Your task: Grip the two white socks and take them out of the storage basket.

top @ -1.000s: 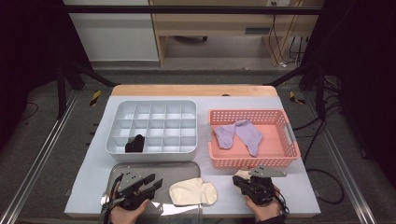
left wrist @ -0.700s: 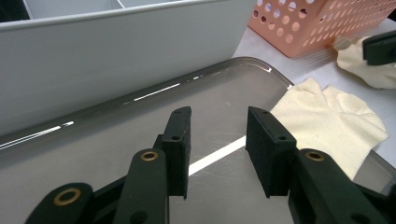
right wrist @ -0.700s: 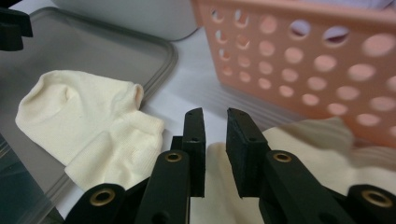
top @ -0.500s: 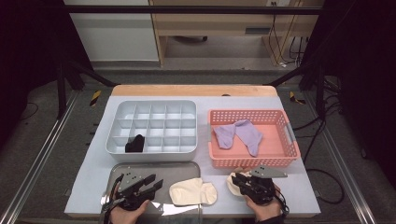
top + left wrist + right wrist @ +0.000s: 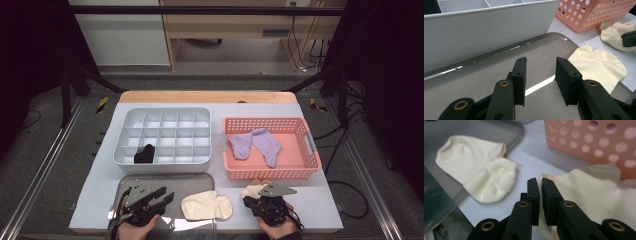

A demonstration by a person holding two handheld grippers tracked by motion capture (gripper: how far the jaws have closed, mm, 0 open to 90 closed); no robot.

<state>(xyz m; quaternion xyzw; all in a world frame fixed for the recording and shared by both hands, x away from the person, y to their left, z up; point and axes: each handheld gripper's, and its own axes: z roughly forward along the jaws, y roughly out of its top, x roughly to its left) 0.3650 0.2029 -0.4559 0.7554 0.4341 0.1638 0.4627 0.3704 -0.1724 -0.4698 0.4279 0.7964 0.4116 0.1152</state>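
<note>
While the right gripper (image 5: 540,182) is pinching the edge of a cream sock (image 5: 594,195), that sock is lying crumpled on the white table (image 5: 320,200), just in front of the pink basket (image 5: 270,172) and touching its near wall. The jaws have just been closing, and they are now standing almost pressed together with a thin fold of the fabric caught between them. From above, the same sock (image 5: 252,190) is peeking out from under the right gripper (image 5: 264,200), with a hand (image 5: 277,227) gripping the tool from the near edge of the table.

Just beside it, a second cream sock (image 5: 206,205) is lying flat, partly on the corner of a steel tray (image 5: 175,182) and partly hanging over onto the table. In the right gripper view this second sock (image 5: 476,170) is sitting apart from the pinched one, with a strip of bare table between them.

The left gripper (image 5: 540,72) is hanging over the tray (image 5: 486,75) with its jaws spread about halfway and nothing between them, pointing towards the flat sock (image 5: 599,67). The other hand (image 5: 135,230) is holding it at the near left.

Beyond the tray, a grey divided box (image 5: 165,135) is standing with a dark sock (image 5: 145,154) in one of its front compartments. Two purple socks (image 5: 255,145) are lying in the pink basket.
</note>
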